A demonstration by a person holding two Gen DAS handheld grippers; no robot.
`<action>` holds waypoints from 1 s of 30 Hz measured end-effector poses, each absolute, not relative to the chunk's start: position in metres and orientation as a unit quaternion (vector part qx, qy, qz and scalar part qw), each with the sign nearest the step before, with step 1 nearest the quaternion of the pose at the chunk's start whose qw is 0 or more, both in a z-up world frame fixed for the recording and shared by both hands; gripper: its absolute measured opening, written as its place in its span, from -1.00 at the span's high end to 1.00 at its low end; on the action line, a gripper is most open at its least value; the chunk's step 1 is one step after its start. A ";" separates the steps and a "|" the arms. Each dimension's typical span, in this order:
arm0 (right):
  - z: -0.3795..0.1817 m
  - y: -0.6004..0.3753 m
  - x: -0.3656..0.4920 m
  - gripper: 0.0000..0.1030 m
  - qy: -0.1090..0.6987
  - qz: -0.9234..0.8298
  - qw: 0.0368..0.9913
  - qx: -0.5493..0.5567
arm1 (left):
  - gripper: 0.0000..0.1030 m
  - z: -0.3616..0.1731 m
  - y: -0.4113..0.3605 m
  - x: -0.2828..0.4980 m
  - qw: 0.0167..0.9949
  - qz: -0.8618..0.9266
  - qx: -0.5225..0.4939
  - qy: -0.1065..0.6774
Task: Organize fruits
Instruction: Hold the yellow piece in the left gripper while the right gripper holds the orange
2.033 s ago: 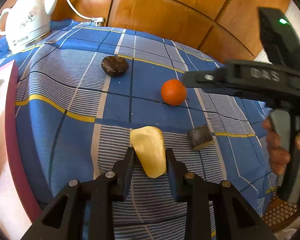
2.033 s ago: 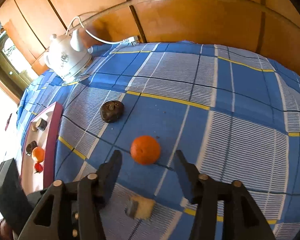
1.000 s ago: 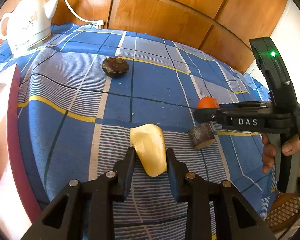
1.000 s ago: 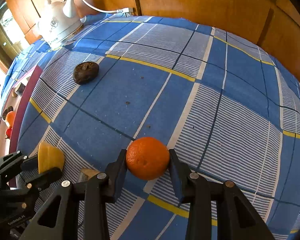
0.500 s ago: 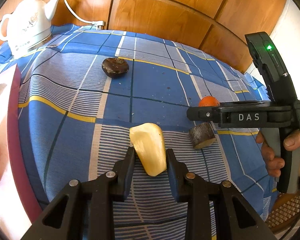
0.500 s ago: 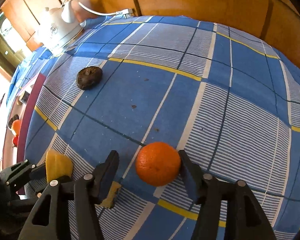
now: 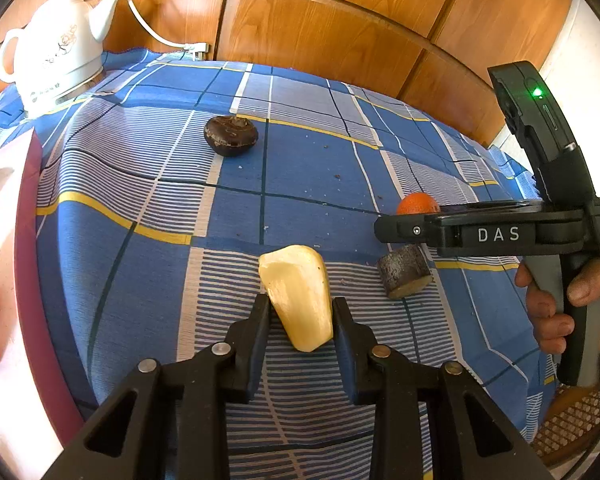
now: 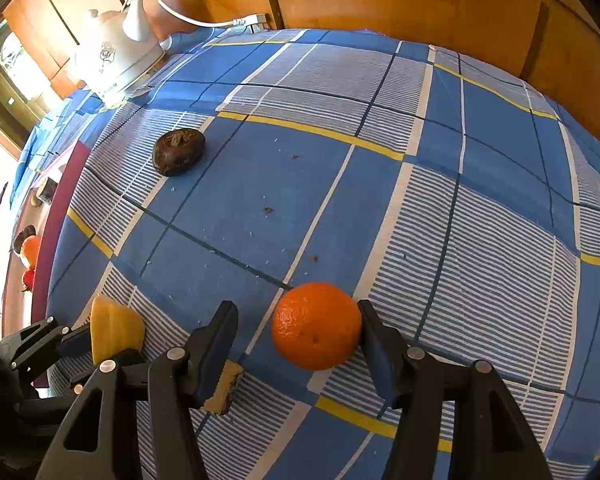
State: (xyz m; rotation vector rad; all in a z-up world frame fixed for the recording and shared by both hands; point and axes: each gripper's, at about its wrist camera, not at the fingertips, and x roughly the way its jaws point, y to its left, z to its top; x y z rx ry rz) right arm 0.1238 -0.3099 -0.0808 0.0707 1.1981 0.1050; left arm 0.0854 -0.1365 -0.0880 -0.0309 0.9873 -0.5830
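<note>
Left gripper (image 7: 300,316): jaws narrow, clamped on the pale yellow fruit wedge (image 7: 298,296), which sits at 6 o'clock in the left wrist view.
Right gripper (image 8: 296,328): jaws stand apart; the orange (image 8: 317,326) lies between them on the cloth, against the right finger, with a gap to the left finger.
Dark round fruit (image 8: 179,152): on the blue plaid tablecloth (image 8: 480,220), at 10 o'clock from the orange, well apart.
Cut dark-skinned piece (image 7: 405,272): at 3 o'clock of the wedge, near.
Tray (image 7: 28,264): at 9 o'clock.
Kettle (image 7: 50,56): white, at 11 o'clock.
</note>
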 end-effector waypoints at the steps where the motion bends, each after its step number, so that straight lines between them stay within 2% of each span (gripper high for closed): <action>1: -0.081 -0.310 0.124 -0.19 0.564 0.049 0.824 0.032 | 0.37 -0.088 -0.137 0.085 0.840 -0.276 -0.014 0.467; 2: -0.081 -0.309 0.124 -0.17 0.564 0.049 0.823 0.029 | 0.37 -0.088 -0.137 0.085 0.841 -0.275 -0.013 0.466; 3: -0.081 -0.308 0.123 -0.03 0.564 0.046 0.824 0.024 | 0.37 -0.088 -0.137 0.085 0.841 -0.275 -0.012 0.466; 4: -0.081 -0.308 0.122 0.23 0.563 0.037 0.825 0.014 | 0.37 -0.088 -0.138 0.085 0.841 -0.274 -0.012 0.466; 30: -0.082 -0.302 0.120 0.22 0.553 0.024 0.832 -0.033 | 0.42 -0.083 -0.143 0.083 0.847 -0.263 0.005 0.462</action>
